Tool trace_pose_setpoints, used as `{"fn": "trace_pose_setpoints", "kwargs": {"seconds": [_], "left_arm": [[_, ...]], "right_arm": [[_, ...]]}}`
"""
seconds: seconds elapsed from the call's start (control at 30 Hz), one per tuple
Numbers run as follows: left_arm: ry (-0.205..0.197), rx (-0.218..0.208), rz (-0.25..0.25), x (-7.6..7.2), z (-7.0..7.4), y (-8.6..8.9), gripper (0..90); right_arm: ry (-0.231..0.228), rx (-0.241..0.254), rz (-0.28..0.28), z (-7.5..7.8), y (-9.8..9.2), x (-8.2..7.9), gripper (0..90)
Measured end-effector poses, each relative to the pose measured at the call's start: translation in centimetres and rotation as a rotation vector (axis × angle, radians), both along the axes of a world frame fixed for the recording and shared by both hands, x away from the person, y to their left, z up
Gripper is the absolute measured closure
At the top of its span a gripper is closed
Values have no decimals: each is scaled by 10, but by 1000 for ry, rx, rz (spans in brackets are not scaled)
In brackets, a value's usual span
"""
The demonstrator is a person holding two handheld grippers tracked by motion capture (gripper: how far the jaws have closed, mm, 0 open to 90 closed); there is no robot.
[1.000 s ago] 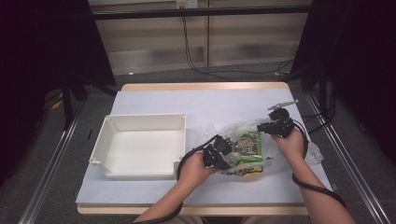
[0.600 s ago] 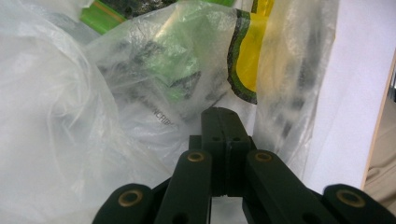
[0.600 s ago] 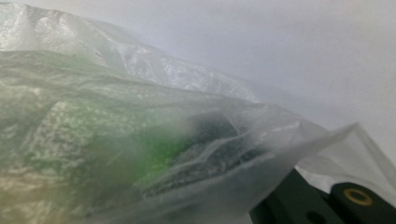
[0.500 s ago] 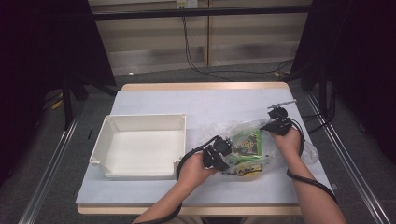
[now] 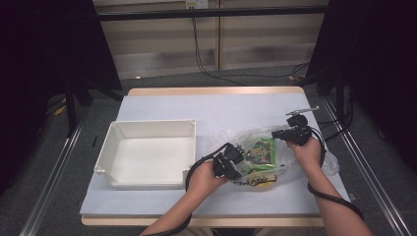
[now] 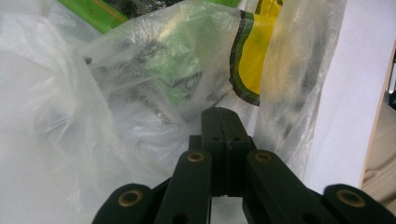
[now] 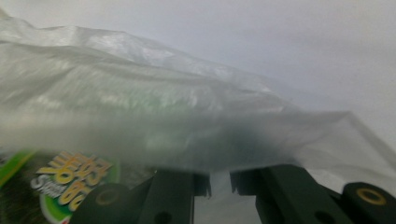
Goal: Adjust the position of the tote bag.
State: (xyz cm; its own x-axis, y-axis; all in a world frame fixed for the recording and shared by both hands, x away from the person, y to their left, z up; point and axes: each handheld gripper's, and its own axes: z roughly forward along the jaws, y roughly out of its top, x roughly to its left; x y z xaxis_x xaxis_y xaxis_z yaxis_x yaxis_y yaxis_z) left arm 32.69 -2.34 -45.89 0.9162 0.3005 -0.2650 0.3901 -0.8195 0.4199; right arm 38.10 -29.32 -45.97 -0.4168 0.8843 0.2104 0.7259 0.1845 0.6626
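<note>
White tray (image 5: 147, 154) sat at the left of the surface (image 5: 221, 105), open side up, nothing in it, w/ bare room behind & to its right.

Just right of the tray, the left gripper (image 5: 231, 164) had its fingers clenched; in the left gripper view they met tip to tip (image 6: 225, 140) w/ the clear plastic bag (image 6: 93, 121) bunched right up against them. Looked like a pinch on a fold of film, tho the exact bit caught was hidden behind the tips.

The bag (image 5: 275, 157) lay right of centre, near the front edge, w/ green & yellow snack packets (image 5: 259, 153) showing through it.

Right gripper (image 5: 280, 133) was at the bag's far right side. In the right gripper view its fingers (image 7: 175, 186) stood slightly apart & had just been parting further, film draped over them, blurred; no firm press on the film seen.

Handling, by judgement: the bag is light, thin, slippery & floppy. It won't hold shape, so pinch a gathered fold or the mouth rim, not a flat wall. Packets inside are crushable & could slide out if the bag is tipped.

Room: right & front edges of the surface were close to the bag, so the safest travel is leftward or toward the back.
</note>
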Motion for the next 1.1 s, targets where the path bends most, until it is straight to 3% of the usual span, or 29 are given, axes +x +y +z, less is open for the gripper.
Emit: {"fn": "trace_pose_setpoints", "kwargs": {"seconds": [0.03, 0.13, 0.2, 0.23, 0.27, 0.3, 0.33, 0.4, 0.43, 0.5, 0.53, 0.63, 0.7, 0.73, 0.8, 0.9, 1.0, 1.1], "left_arm": [[5, 0, 14, -1, 0, 0, 900], [-6, 14, -13, 1, 2, 0, 900], [-4, -10, 18, 0, 3, 0, 900], [-8, 4, -11, 2, 4, 0, 900], [6, -20, 35, -1, 3, -1, 900], [-9, 1, -4, 2, 4, 0, 900], [-2, -4, 19, 1, 3, -1, 900], [-11, 5, -9, 2, 3, -2, 900], [-4, 4, 5, 1, 2, -3, 900], [-13, 10, -16, 3, 1, -3, 900], [2, 3, 5, 3, 0, -4, 900], [-14, 4, -6, 4, 0, -4, 900], [-5, 12, 4, 4, 0, -5, 900], [-1, -7, 28, 2, 0, -6, 900], [1, -4, 20, 3, -1, -5, 900], [-8, -14, 14, 4, -1, -5, 900], [-7, -11, 13, 4, -1, -5, 900], [-4, -16, 13, 3, 0, -5, 900]], "right_arm": [[3, -1, 3, 1, 2, -2, 780], [-2, -18, 24, 4, 5, -7, 759], [5, -21, 37, 5, 7, -11, 755], [8, -26, 45, 5, 8, -13, 754], [14, -37, 45, 5, 9, -14, 749], [17, -41, 46, 5, 10, -16, 741], [22, -34, 51, 3, 10, -17, 723], [44, -29, 65, 0, 10, -19, 717], [52, -37, 65, -1, 9, -21, 714], [58, -19, 69, -2, 8, -22, 709], [63, -19, 70, -2, 8, -22, 704], [71, -30, 73, -2, 11, -22, 685], [79, -34, 83, -2, 14, -20, 647], [105, -24, 85, -5, 18, -18, 603], [110, -23, 91, -6, 19, -17, 598], [132, -1, 74, -8, 20, -14, 657], [136, 25, 77, -8, 20, -14, 795], [143, 9, 83, -5, 23, -16, 828]]}}
